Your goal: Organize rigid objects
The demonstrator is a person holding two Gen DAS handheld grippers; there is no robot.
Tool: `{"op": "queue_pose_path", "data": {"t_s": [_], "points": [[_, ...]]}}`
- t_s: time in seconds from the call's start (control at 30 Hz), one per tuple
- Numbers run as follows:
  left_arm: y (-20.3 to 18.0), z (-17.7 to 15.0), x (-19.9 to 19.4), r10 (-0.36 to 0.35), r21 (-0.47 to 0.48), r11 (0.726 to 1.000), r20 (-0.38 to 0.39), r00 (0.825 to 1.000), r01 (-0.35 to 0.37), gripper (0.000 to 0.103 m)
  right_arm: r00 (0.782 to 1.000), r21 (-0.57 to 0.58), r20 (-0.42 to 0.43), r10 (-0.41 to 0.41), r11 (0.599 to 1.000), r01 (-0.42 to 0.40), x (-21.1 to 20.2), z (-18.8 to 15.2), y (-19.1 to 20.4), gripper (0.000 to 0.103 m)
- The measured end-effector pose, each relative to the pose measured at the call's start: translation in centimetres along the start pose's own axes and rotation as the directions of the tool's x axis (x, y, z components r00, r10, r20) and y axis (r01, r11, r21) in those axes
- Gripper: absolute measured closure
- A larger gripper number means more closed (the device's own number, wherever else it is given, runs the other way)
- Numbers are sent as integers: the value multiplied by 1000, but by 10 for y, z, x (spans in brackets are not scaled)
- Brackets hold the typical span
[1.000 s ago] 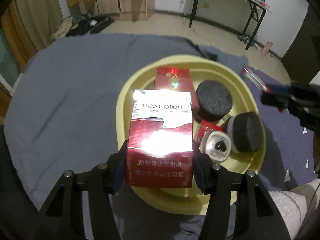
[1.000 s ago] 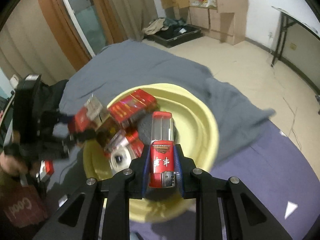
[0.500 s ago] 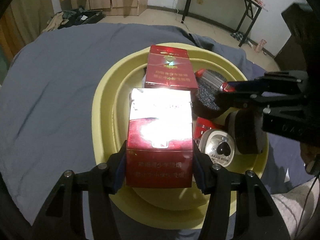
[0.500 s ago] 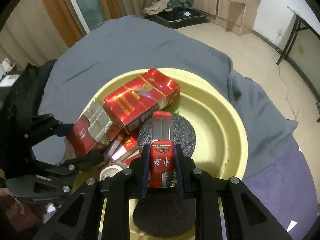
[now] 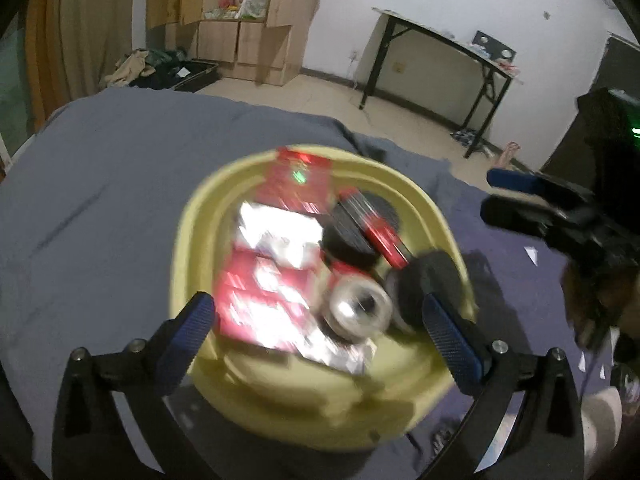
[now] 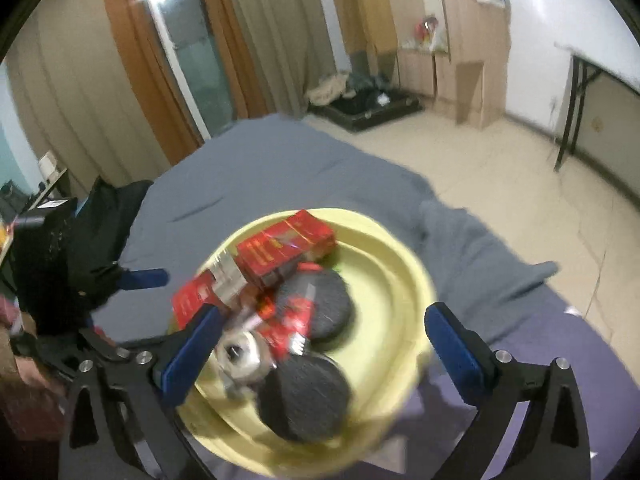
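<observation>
A yellow basin holds the silver-topped red cigarette box, a second red box, a silver round tin and two black round pads. The red lighter lies across the far pad. My left gripper hovers over the basin's near rim, its jaws opening, with nothing pressed between them. In the right wrist view my right gripper hangs above the same basin, jaws opening too. The lighter rests loose below it. Both views are motion-blurred.
The basin sits on a grey-blue cloth spread over a wide surface. A black folding table stands by the far wall. An open suitcase lies on the floor. A person's hand holds the left gripper.
The left gripper let go of the silver-topped red box and the right let go of the lighter; both objects now lie in the basin. Both grippers drew back from it.
</observation>
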State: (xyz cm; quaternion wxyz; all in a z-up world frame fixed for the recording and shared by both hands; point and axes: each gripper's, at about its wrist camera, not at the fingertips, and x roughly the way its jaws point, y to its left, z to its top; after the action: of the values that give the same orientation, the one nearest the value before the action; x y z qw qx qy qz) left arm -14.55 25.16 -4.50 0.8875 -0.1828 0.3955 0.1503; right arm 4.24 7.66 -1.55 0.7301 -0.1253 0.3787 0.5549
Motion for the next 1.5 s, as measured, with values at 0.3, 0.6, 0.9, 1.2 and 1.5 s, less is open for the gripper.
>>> {"op": "queue_pose_path", "data": {"t_s": [0.3,0.6,0.9,1.2,1.5], "points": [[-43,-121,-7,69,119,991,-99,993,-57,0,989,-138,-123,-80,988,63,0,-107,-28,0],[-36,-122,37,96,67,994,-76,993,-91,0,985,-312,-124,-116,947,72,44,-128,13,1],[-42,-120,50,176,94,980,-25,984,-173,0,989,-325,-104,-107,943,68,65,-132,11,0],[-48,-115,59,197,89,977,-17,980,-194,0,989,-318,-106,-103,946,64,67,-132,8,0],[-50,-117,59,195,87,977,-16,981,-193,0,989,-317,-107,-101,946,62,64,-133,7,0]]}}
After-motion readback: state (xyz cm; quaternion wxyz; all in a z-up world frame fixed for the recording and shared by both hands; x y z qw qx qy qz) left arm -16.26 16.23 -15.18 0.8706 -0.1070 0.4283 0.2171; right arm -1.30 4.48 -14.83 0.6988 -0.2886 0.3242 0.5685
